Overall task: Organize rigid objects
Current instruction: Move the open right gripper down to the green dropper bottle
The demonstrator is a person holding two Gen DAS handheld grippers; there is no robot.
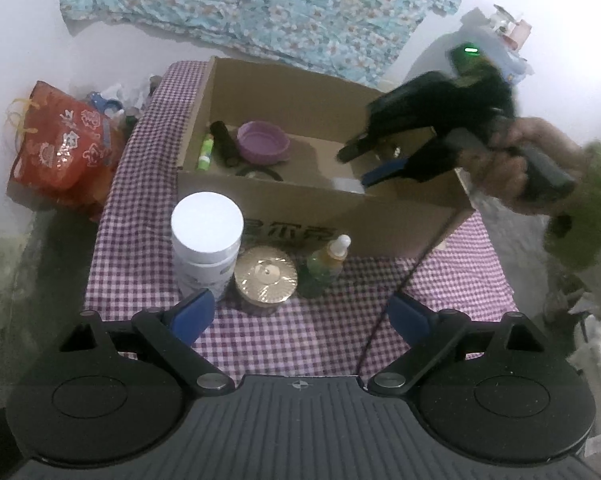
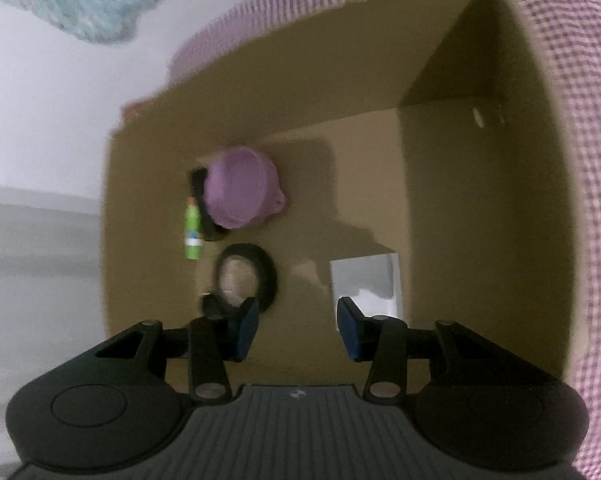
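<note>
An open cardboard box point(image 1: 300, 212) stands on the checked cloth. Inside it lie a purple bowl point(image 2: 240, 194), a green tube point(image 2: 192, 232), a black cylinder point(image 1: 224, 142), a black ring point(image 2: 246, 276) and a white flat box point(image 2: 366, 284) against the right wall. My right gripper point(image 2: 298, 328) hangs open over the box floor with nothing between its fingers; the white box lies just past its right fingertip. In front of the box stand a white jar point(image 1: 206, 240), a gold-lidded tin point(image 1: 265, 278) and a green dropper bottle point(image 1: 324, 266). My left gripper point(image 1: 300, 316) is open just short of them.
A red printed bag point(image 1: 64, 148) sits left of the table by the wall. A flowered blue cloth point(image 1: 260, 8) hangs behind the box. A hand in a green sleeve point(image 1: 580, 208) holds the right gripper point(image 1: 364, 160) at the box's right end.
</note>
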